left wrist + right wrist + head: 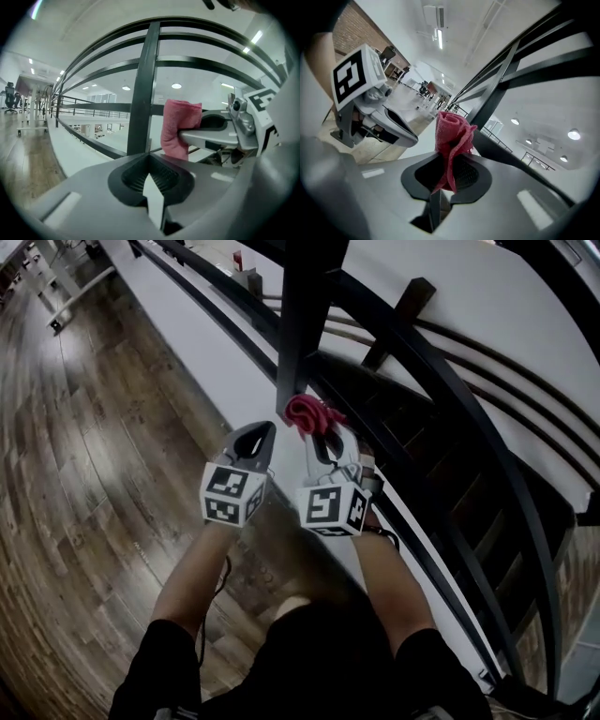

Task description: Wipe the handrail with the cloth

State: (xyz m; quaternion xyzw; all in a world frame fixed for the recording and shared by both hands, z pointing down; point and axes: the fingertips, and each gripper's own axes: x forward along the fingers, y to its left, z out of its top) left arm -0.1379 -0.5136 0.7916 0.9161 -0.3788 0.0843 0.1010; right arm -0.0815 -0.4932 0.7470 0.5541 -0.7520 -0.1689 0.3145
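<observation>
Right now the red cloth is pinched between the jaws of the right tool, its bunched end sticking out past the tips and a thin tail hanging back between them. It is a soft, nubby fabric rolled into a loose scroll, and its long axis runs along the jaws, pointing at the upright post of the black metal handrail. The cloth sits just beside that post. The left tool has its jaws together on nothing, close alongside the right one, above the wood-plank floor.
</observation>
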